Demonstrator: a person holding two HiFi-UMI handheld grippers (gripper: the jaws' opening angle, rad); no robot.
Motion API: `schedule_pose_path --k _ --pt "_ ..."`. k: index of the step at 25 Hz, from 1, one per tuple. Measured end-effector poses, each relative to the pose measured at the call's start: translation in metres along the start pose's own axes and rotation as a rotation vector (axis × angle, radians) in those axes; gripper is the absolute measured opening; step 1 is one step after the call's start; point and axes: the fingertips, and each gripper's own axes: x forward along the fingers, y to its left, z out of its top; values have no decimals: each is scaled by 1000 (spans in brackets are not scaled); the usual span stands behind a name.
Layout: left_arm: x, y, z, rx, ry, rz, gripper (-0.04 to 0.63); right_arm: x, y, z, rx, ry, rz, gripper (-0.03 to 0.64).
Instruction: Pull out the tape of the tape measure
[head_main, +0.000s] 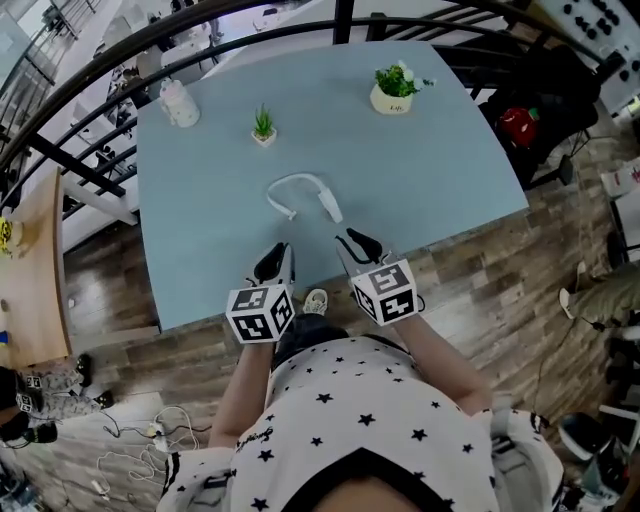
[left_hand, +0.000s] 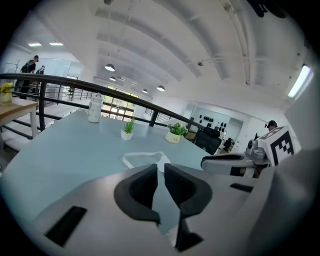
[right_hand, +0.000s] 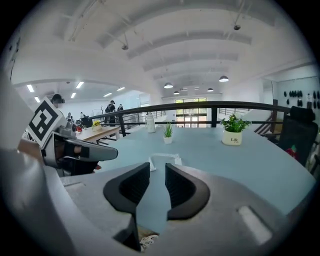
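Observation:
The white tape measure (head_main: 298, 179) lies near the middle of the pale blue table (head_main: 440, 170), its soft tape curled in an arch with the small white case at the right end. It also shows ahead of the jaws as a tape measure (left_hand: 142, 156) in the left gripper view and a tape measure (right_hand: 162, 156) in the right gripper view. My left gripper (head_main: 272, 262) hovers at the table's front edge, jaws a narrow gap apart, nothing between them (left_hand: 161, 170). My right gripper (head_main: 358, 245) is beside it, jaws wider apart and empty (right_hand: 157, 172). Both are short of the tape.
A large potted plant (head_main: 392, 90) stands at the back right, a small plant (head_main: 263, 126) behind the tape, and a white bottle (head_main: 180, 103) at the back left. A black railing (head_main: 90, 70) curves round the far side. Wooden floor lies below the front edge.

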Motion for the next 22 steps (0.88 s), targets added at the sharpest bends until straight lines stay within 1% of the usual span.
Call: schedule_pose_path --k 1,3,5,13,22 --pt "-6 -5 0 4 -14 1 41 -7 3 0 0 -12 3 99" --pt "-18 -14 -3 14 -36 1 35 -22 10 -2 -1 -34 4 44" --pt "-31 -21 -6 19 -54 6 28 -35 16 -6 -2 -50 7 12" --pt "-78 -46 -34 17 -101 32 15 -86 38 -23 -16 -103 34 8" --pt "-124 -72 -65 17 -144 34 14 -135 65 -49 -16 -140 71 6"
